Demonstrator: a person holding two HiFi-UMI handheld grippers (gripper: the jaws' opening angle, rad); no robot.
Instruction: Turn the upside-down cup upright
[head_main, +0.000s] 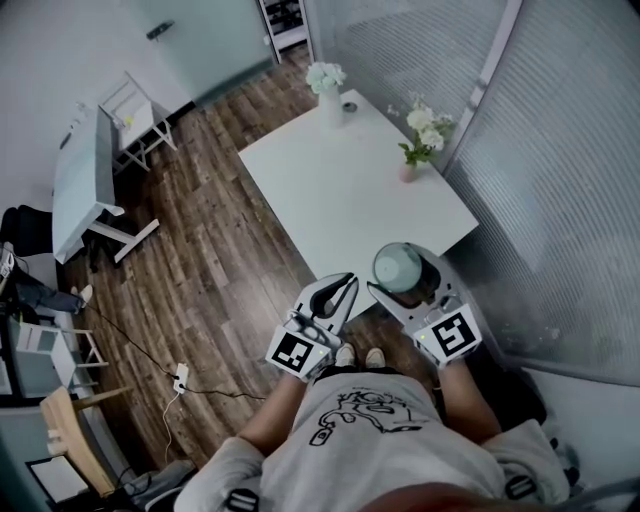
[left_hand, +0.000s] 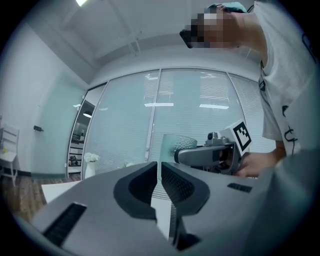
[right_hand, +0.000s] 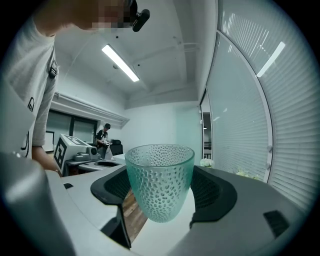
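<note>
Head view: the left tongs are pressed together and empty, just beside the right tongs, which pinch a green cup above the near edge of the white surface. Left gripper view: pads meet, nothing between them. Right gripper view: cup upright, rim uppermost, pads against both sides.

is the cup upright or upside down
Upright: the dimpled glass cup, held in the right gripper, has its wide open rim on top and narrow base below.
</note>
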